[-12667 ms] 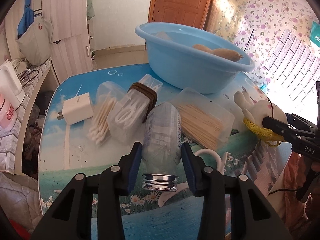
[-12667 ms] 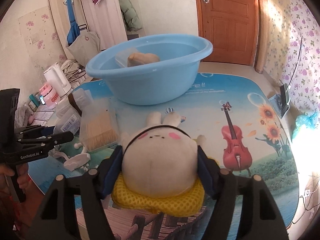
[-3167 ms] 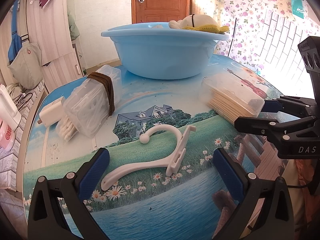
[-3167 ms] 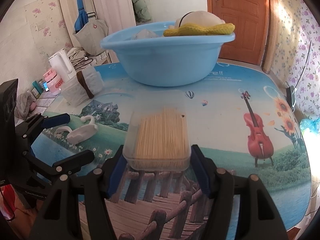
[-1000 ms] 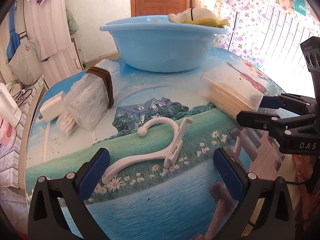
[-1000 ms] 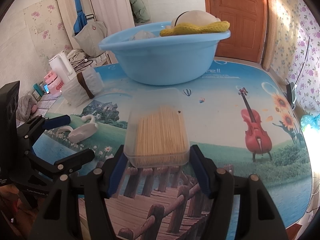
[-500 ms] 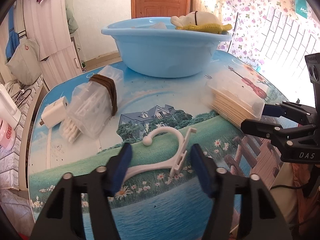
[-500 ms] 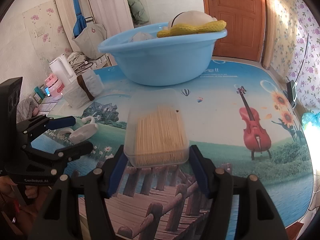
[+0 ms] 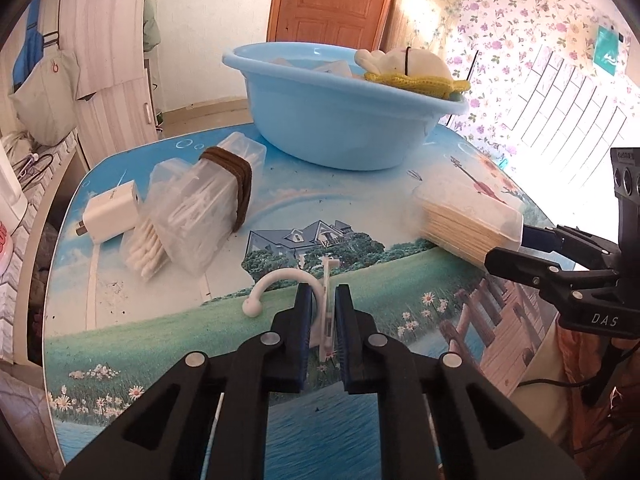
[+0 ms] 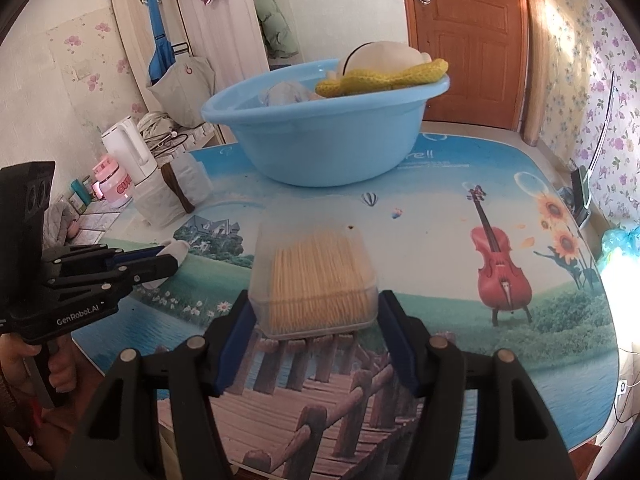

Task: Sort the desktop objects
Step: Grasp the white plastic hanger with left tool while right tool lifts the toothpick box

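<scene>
— Several things already sit in the basin (image 10: pixel 320 148): a plush toy (image 10: pixel 380 56) on yellow knit at its rim, and some pale items deeper in that I can't make out.

— What's left outside the basin?

— Judging by the table (image 9: pixel 360 420), four at least. The hook (image 9: pixel 280 284) lies well in front of the basin, the toothpick box (image 10: pixel 316 276) in front of it and to its right, the swab boxes (image 9: pixel 200 216) to its left, and a charger (image 9: pixel 110 212) just beyond those.

— And the grippers?

— The left gripper (image 9: pixel 323 320) is pinched tight on the hook's flat stem. The right gripper (image 10: pixel 316 336) has its pads on both sides of the toothpick box; whether they press the walls I can't tell.

— What are the things like?

— The hook is hard white plastic, a thin curve ending in a ball. The toothpick box is clear, rectangular, packed with pale sticks. The swab boxes are clear too, bound by a brown band. The basin is smooth, round, blue plastic, and the table is glossy with a printed landscape.

— So how far along?

— Roughly halfway, I'd guess.
</scene>
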Motion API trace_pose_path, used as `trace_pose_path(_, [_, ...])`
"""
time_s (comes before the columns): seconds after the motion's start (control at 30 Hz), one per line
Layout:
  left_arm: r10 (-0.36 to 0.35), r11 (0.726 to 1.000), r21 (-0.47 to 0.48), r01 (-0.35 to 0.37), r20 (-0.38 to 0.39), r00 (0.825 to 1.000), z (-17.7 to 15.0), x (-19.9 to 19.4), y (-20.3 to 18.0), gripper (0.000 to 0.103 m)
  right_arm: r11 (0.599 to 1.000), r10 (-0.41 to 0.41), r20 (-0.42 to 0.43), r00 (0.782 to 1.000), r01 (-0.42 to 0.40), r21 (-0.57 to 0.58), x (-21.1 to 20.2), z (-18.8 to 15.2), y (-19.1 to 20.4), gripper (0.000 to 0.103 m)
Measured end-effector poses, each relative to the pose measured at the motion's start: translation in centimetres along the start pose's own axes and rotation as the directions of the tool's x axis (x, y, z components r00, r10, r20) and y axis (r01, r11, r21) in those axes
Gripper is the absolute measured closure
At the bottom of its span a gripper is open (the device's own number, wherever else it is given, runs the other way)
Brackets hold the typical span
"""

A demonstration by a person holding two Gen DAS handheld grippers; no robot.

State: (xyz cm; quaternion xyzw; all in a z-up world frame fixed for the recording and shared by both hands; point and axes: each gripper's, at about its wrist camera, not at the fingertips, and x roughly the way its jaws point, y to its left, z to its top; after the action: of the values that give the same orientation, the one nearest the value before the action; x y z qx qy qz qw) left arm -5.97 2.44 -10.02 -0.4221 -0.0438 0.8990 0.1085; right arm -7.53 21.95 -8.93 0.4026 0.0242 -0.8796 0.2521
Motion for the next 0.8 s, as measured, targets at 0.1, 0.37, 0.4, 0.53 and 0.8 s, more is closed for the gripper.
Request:
trace_pose_path(0.1, [-0.003,1.0,0.002,0.003,0.027,1.0,0.4,-0.9,-0.1,0.093,1.0,0.002,0.007,1.0,-0.002,-0.003,-0.3,0.1,0.2,0.042])
trace_pose_path(0.37, [-0.009,1.0,0.011,0.008,0.118,0.993,2.9,-4.5,-0.5,0.093,0.999,0.03,0.108,0.994,-0.027,-0.027,-3.3,1.5,0.9,0.043])
trace_pose_path(0.4, [-0.011,1.0,0.006,0.01,0.125,0.992,3.2,-4.7,-0.5,0.093,0.999,0.035,0.118,0.992,-0.031,-0.035,-3.7,1.8,1.1,0.043])
trace_pose_path(0.53, [-0.02,1.0,-0.012,0.022,0.145,0.989,3.8,-5.7,-0.3,0.094,0.998,0.046,0.138,0.989,-0.04,-0.04,-4.3,2.2,1.3,0.043])
trace_pose_path(0.8, [-0.007,1.0,-0.006,0.008,0.163,0.987,5.3,-6.6,-0.8,0.093,0.997,0.069,0.2,0.977,-0.059,-0.056,-6.3,3.7,1.6,0.043])
